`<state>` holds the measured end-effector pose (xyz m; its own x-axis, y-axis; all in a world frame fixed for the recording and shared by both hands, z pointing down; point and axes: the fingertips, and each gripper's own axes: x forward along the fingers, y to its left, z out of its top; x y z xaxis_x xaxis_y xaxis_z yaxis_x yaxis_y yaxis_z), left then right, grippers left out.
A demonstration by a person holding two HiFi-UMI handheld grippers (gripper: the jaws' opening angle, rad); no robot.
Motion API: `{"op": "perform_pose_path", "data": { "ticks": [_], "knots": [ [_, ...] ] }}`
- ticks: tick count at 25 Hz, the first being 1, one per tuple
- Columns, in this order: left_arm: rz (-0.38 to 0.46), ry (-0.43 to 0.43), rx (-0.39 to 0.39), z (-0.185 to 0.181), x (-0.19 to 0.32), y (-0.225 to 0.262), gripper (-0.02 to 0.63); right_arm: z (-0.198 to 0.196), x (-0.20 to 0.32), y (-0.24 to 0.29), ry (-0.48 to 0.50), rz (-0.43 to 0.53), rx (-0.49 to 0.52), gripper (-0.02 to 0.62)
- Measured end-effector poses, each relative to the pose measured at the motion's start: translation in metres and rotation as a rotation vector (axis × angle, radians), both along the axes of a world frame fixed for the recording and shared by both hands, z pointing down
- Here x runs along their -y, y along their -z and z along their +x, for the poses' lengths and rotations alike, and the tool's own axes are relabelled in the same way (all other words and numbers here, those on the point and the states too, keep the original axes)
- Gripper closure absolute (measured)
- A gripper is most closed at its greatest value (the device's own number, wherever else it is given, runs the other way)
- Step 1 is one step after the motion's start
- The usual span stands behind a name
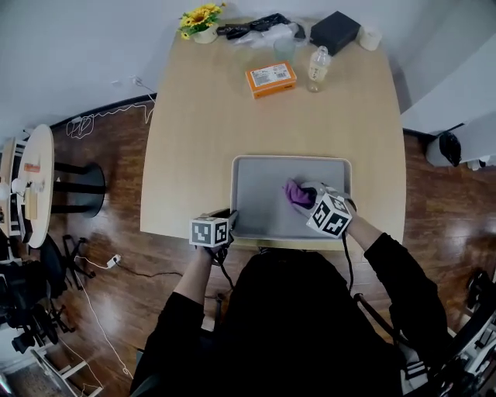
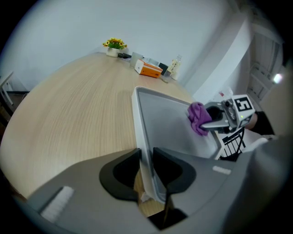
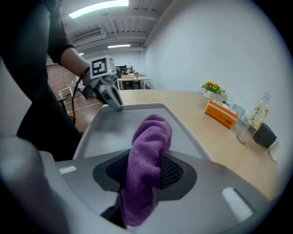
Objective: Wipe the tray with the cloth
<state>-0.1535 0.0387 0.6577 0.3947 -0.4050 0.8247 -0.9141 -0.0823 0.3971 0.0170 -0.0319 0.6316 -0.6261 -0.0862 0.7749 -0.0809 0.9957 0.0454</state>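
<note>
A grey rectangular tray [image 1: 263, 205] lies at the near edge of the wooden table. My left gripper [image 1: 231, 223] is shut on the tray's near left rim [image 2: 143, 151], with one jaw on each side of the wall. A purple cloth [image 1: 298, 194] is bunched between the jaws of my right gripper [image 1: 311, 200], which is shut on it over the tray's right half. In the right gripper view the purple cloth [image 3: 147, 160] sticks out past the jaws above the tray floor [image 3: 116, 128]. From the left gripper view the cloth [image 2: 198, 117] hangs at the tray's far side.
At the table's far end stand a yellow flower pot [image 1: 201, 22], an orange box [image 1: 271, 79], a small bottle [image 1: 318, 66], a black box [image 1: 335, 31] and a dark bundle [image 1: 256, 29]. A round side table [image 1: 31, 182] stands on the floor at left.
</note>
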Motion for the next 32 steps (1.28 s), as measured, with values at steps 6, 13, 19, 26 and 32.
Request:
{"op": "perform_pose_path", "data": {
  "ticks": [6, 13, 19, 26, 32],
  "knots": [
    [-0.001, 0.011, -0.008, 0.001, 0.001, 0.000, 0.531, 0.019, -0.096, -0.003, 0.119, -0.084, 0.007, 0.445],
    [-0.012, 0.013, -0.010, 0.007, 0.002, 0.001, 0.531, 0.026, -0.083, -0.004, 0.176, -0.048, 0.000, 0.443],
    [-0.011, 0.018, -0.001, 0.008, 0.004, 0.001, 0.531, 0.050, 0.031, -0.006, 0.019, 0.022, -0.021, 0.443],
    [-0.009, 0.040, 0.008, 0.004, 0.004, 0.000, 0.531, 0.062, 0.109, 0.001, -0.031, 0.055, -0.065, 0.446],
    [-0.010, 0.046, -0.008, 0.001, 0.001, -0.001, 0.531, 0.077, 0.037, -0.002, -0.057, 0.050, -0.058, 0.446]
  ]
}}
